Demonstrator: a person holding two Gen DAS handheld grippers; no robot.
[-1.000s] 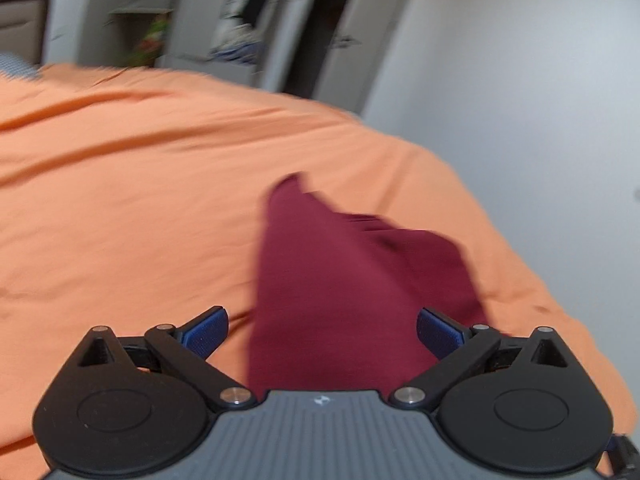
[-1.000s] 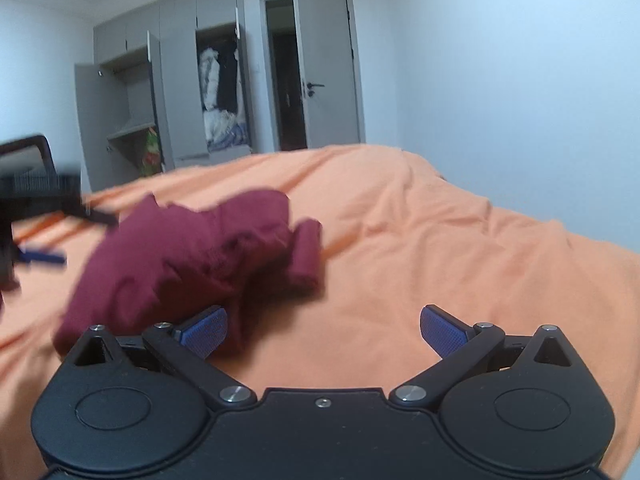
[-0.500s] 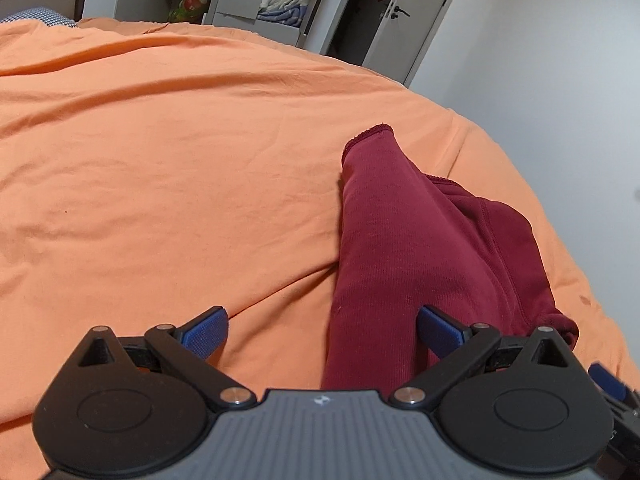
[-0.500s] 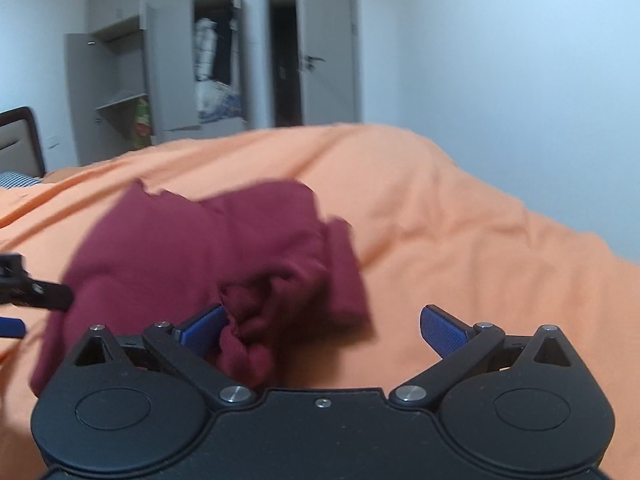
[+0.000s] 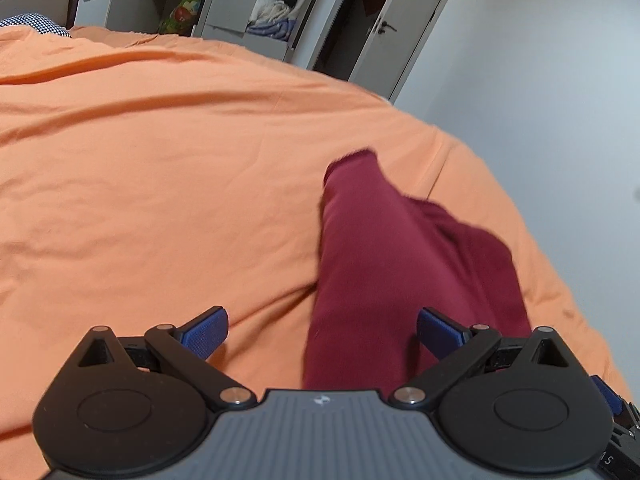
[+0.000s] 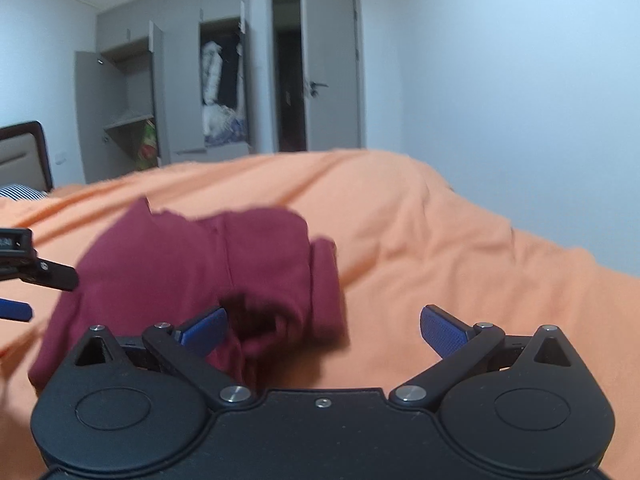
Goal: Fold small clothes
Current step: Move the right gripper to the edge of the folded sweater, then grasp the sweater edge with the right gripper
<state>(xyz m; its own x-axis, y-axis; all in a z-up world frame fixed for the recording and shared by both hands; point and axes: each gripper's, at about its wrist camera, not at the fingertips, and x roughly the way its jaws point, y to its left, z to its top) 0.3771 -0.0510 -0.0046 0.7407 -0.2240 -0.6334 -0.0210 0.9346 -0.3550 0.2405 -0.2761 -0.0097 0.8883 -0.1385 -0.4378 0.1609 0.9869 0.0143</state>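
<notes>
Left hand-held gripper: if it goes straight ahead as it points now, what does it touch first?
Most likely the dark red garment, lying between the open left hand-held gripper fingers on the orange bedsheet; depth is unclear.

We see a dark red garment (image 5: 400, 264), plain and without print, lying on an orange bedsheet (image 5: 160, 160) of one even colour. Each hand-held gripper has a black body: the left hand-held gripper (image 5: 322, 330) and the right hand-held gripper (image 6: 323, 330) both carry blue fingertip pads (image 6: 442, 330). Behind the bed we find a grey wardrobe (image 6: 176, 80), white walls (image 6: 500, 80), and a pillow (image 5: 36, 26) in a fine black-and-white pattern.
</notes>
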